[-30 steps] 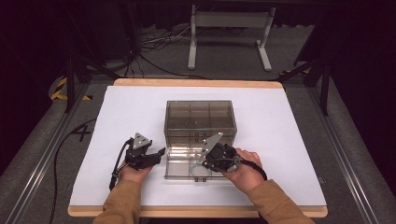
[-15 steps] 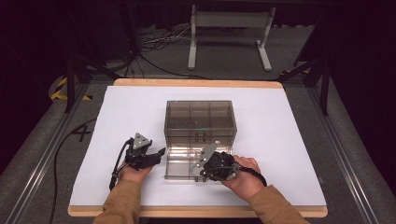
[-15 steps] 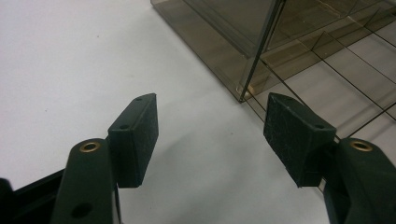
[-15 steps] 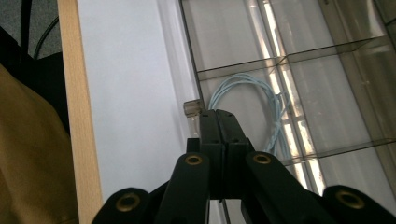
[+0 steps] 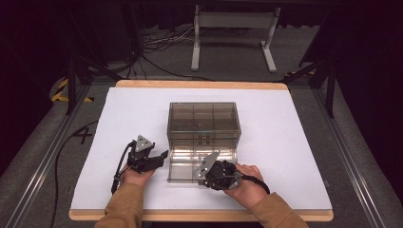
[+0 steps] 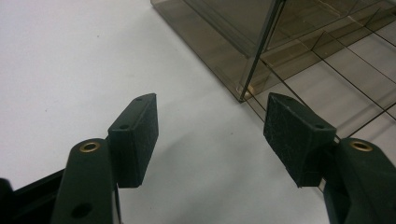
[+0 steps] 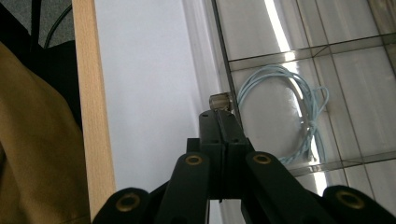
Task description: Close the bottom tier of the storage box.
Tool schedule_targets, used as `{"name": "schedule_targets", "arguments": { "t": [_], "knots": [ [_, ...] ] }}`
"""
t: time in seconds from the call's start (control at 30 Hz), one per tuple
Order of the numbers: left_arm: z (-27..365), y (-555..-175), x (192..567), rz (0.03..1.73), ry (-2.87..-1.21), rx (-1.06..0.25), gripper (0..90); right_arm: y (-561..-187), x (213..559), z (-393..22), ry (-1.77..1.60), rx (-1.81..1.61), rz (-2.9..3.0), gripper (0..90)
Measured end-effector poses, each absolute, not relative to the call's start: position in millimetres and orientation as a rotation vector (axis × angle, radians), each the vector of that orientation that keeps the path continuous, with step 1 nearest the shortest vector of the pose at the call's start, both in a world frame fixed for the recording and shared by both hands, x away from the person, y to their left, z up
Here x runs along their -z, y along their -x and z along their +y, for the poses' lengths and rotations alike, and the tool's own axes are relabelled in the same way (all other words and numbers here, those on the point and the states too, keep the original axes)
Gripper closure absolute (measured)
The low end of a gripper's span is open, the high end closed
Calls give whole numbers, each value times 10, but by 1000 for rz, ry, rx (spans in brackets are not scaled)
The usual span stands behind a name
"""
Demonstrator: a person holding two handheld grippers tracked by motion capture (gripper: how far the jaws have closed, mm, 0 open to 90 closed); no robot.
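A smoky clear drawer cabinet (image 5: pixel 203 118) stands mid-table, its bottom drawer (image 5: pixel 183 172) pulled out toward me. A coiled light-blue cable (image 7: pixel 299 116) lies in one drawer compartment. My right gripper (image 5: pixel 202 175) is at the drawer's front, jaws shut; in the right gripper view its tips (image 7: pixel 219 119) reach the small clear knob (image 7: pixel 219 100) on the front wall, and whether they pinch it I cannot tell. My left gripper (image 5: pixel 159 156) rests open over the white sheet beside the cabinet's front left corner (image 6: pixel 243 46), nothing between its pads (image 6: pixel 135 135).
A white sheet (image 5: pixel 119 123) covers the table, and the wooden near edge (image 7: pixel 91 93) runs close behind my right hand. A brown sleeve (image 7: pixel 32 140) shows beside it. A metal stand (image 5: pixel 233 28) and loose cables are on the floor beyond the far edge.
My right gripper has come a little lower and nearer to me, down to the drawer's front wall. The left gripper has kept still.
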State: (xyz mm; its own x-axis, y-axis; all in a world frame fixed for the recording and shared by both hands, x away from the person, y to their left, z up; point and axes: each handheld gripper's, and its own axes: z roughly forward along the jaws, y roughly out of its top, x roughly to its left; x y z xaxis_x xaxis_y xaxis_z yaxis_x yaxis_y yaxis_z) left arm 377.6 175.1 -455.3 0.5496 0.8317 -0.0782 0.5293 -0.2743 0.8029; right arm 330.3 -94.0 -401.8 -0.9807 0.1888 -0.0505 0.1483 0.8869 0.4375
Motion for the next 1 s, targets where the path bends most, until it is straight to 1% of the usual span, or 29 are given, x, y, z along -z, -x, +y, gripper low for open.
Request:
{"name": "schedule_targets", "arguments": {
  "t": [0.5, 1.0],
  "knots": [
    [1750, -3776, 4553, 1099, -1955, -460, 361, -3241, 4145, -866, -239, -616, 2985, 900],
    [1750, -3776, 4553, 1100, -1955, -460, 362, -3227, 4189, -840, -242, -580, 2986, 900]
  ]
}}
